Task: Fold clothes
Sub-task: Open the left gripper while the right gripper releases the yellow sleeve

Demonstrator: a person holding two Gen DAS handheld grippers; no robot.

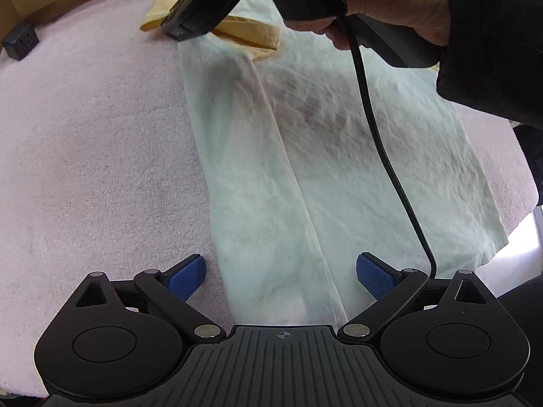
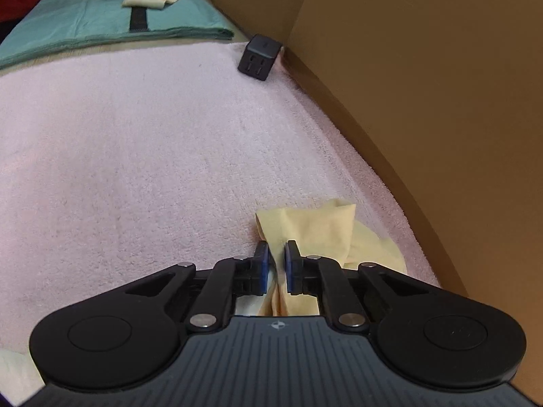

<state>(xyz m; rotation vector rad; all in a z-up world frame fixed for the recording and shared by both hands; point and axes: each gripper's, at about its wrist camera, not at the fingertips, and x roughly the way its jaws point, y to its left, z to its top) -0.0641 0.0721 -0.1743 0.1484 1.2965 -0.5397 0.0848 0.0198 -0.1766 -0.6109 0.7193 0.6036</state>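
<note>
Pale mint-white, wrinkled cotton garment point(image 1: 339, 156) lay spread flat on the pink terry-cloth covered desk point(image 1: 95, 129), one side already turned in along a long straight crease running down its length. At its far end a yellow cloth part point(image 1: 251, 35), seemingly a collar or a second piece, stuck out toward the brown cardboard wall point(image 2: 424, 84).

In the right wrist view the right gripper point(image 2: 276, 264) had its blue-padded fingers point(image 2: 263, 264) closed on a gathered bunch of that yellow cloth point(image 2: 315, 230), low over the desk. The left gripper point(image 1: 280, 279) hovered above the near hem with its fingers point(image 1: 375, 279) spread wide and nothing between them, the folded edge lying below the gap. A person's hand point(image 1: 390, 3) in a dark sleeve carried the right tool, whose black cable point(image 1: 387, 156) hung across the garment.

Judging from this, the step was a lengthwise or end fold. To do it well, the left fingers should probably settle on the hem beside the crease and pinch both layers, while the right kept the yellow end taut, so the cloth lifts evenly. The dangling cable could drag wrinkles. A small black plug adapter point(image 2: 259, 57) sat well apart.
</note>
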